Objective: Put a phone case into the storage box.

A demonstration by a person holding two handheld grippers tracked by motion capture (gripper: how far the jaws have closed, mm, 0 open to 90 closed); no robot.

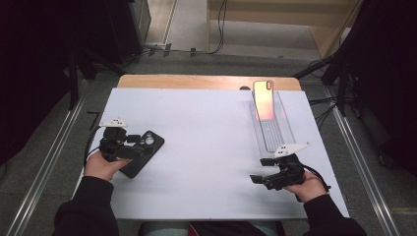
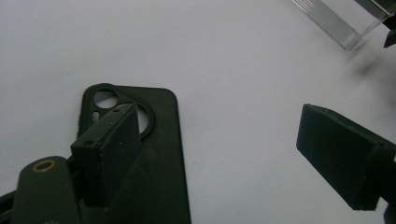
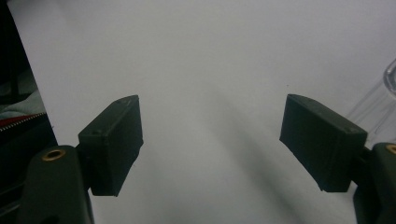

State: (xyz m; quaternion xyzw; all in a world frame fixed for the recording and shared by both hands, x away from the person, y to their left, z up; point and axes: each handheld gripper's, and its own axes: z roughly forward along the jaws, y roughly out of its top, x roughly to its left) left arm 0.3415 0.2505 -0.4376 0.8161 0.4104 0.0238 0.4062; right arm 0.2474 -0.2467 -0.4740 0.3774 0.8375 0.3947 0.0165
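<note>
A long clear plastic tray point(image 1: 273, 129) is lying on the white table point(image 1: 206, 147), and a phone point(image 1: 263, 100) with a shiny pink back is leaning in its far end. My left gripper point(image 1: 132, 145) is hovering with jaws spread over the matte black phone case point(image 2: 159, 154). My right gripper point(image 1: 255, 178) is resting low, jaws also spread wide.

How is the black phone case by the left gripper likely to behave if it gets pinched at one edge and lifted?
The black phone case looks thin and matte, so it probably grips well between the pads yet may flex or droop when held by one edge. It lies flat on the white table, so getting a jaw under its low rim could be awkward. It is likely light. The left gripper stands open over it.
</note>
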